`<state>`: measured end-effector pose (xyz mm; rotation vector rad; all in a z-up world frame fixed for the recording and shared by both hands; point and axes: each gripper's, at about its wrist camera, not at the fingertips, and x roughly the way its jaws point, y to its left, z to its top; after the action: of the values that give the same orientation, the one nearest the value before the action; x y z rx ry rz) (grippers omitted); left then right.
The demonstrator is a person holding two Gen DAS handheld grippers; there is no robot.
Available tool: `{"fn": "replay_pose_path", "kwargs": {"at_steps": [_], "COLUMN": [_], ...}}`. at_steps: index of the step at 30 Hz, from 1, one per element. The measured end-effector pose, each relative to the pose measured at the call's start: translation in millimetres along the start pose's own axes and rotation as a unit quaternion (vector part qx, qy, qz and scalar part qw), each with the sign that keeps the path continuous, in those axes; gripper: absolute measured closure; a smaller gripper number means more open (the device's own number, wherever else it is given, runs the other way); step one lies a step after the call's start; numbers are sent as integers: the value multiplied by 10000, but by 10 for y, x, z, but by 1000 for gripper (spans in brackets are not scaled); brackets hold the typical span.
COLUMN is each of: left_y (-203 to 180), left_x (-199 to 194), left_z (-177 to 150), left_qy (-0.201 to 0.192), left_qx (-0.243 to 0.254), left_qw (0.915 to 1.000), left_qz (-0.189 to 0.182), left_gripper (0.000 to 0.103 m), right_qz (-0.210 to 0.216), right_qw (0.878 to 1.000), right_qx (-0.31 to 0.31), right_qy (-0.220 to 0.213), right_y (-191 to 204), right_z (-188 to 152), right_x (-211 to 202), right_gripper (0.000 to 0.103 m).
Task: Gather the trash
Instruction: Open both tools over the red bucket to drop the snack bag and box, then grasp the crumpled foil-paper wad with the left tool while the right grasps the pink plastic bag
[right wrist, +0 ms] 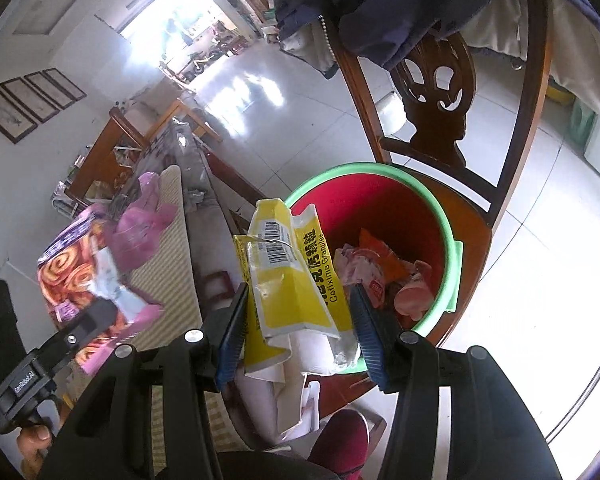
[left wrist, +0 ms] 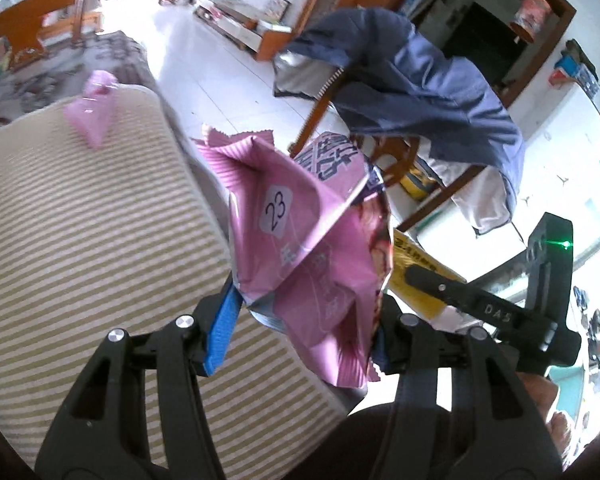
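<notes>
Item 1: your left gripper (left wrist: 300,320), black linkage arms with blue ribbed pads, closed onto a pink snack wrapper (left wrist: 300,248). The wrapper is glossy crumpled foil with a crimped zigzag edge at 11 o'clock; a white label on it reads "23". In the right wrist view its other face shows brown swirl pastries at 9 o'clock.

Item 2: your right gripper (right wrist: 300,328), same build, jaws partly closed and pinching a yellow medicine box (right wrist: 288,280). The box is flattened creased card, yellow and white, with two barcodes, Chinese characters and the word "Cefixime Granules". It hangs just above the rim of the bucket at 1 o'clock.

Item 3: red bucket (right wrist: 432,216), smooth round plastic with a green rim, standing on the seat of a wooden chair (right wrist: 432,92) with a carved, pierced back. Crumpled pink and orange wrappers (right wrist: 380,272) lie inside it.

Item 4: pink plastic bag (left wrist: 92,112), thin and knotted, lying on a striped cloth (left wrist: 80,240) of beige and olive ribbed weave at 10 o'clock in the left wrist view.

Item 5: navy jacket (left wrist: 412,92), soft fabric with a pale lining, draped over the chair back.

Item 6: gripper bodies, marked "DAS" on the right and "GenRobot.AI" on the left
</notes>
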<state>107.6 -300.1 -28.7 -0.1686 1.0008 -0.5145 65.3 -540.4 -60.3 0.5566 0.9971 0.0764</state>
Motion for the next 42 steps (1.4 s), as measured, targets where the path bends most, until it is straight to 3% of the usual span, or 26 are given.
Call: {"fn": "replay_pose_path", "kwargs": {"at_steps": [4, 6, 10, 17, 21, 26, 28, 31, 35, 39, 42], "left_y": [-53, -38, 3, 321, 651, 1219, 1546, 2121, 2938, 3636, 3965], "left_x": [161, 243, 314, 193, 63, -198, -354, -652, -927, -1048, -1043], "left_z": [50, 74, 95, -45, -119, -142, -115, -33, 159, 354, 496], "left_qy": [132, 191, 240, 97, -86, -357, -478, -763, -1015, -1175, -1110], "left_qx": [23, -49, -127, -425, -757, -1078, -1163, -1312, -1667, -2200, -2322], "left_qw": [9999, 9998, 9996, 9989, 9962, 9884, 9822, 9660, 9361, 9112, 9045], "left_qz": [38, 37, 21, 196, 424, 1009, 1393, 2092, 2928, 3280, 3401], "left_gripper": [46, 32, 28, 25, 25, 25, 25, 23, 19, 19, 18], "right_qz": [-122, -158, -146, -186, 669, 1122, 1189, 992, 934, 1040, 967], "right_qw": [9998, 9996, 9992, 9993, 9971, 9902, 9868, 9797, 9807, 9836, 9835], "right_qx": [99, 191, 331, -157, 84, -799, -1102, -1523, -1583, -1252, -1283], "right_qy": [-73, -134, -168, -279, -345, -222, -10, 851, 660, 783, 832], "right_y": [-53, -83, -70, 296, 680, 1499, 1713, 1882, 1869, 1777, 1789], "right_z": [58, 92, 164, 260, 371, 163, -43, -281, -278, -242, -237], "right_x": [49, 77, 129, 61, 1, 251, 469, 838, 804, 857, 893], "right_gripper": [52, 48, 39, 37, 31, 20, 20, 22, 22, 22, 22]}}
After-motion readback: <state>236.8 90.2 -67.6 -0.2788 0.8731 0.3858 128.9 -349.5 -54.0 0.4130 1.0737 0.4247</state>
